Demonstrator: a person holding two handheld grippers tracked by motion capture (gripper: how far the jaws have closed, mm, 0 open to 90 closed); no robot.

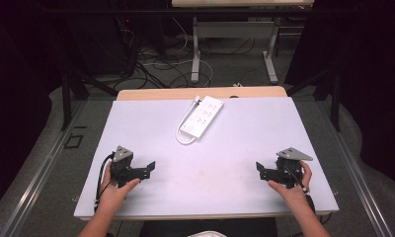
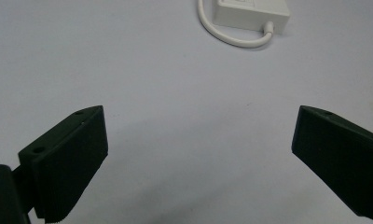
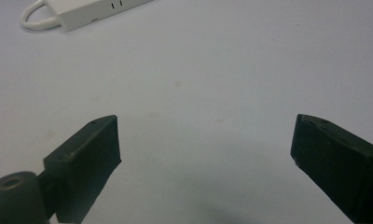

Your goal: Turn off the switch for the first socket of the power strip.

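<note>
Roughly, open room: wide bare bench point(image 1: 225, 148) between left gripper point(image 1: 149, 169) and right gripper point(image 1: 260, 170).
Count: one power strip point(image 1: 202, 116), well apart.
Jaws: both pairs spread, gripping nothing.

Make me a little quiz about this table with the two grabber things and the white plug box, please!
1. True or false: the left gripper holds the power strip.
2. What is between the jaws of the right gripper? A) a cable B) nothing C) a cup
3. Where does the power strip lie on the table: near the person's hands or toward the far edge?

Key:
1. False. Both grippers are open and rest apart from it, near the front edge.
2. B
3. Toward the far edge, lying at a slant, with its white cable looped beside it.
</note>
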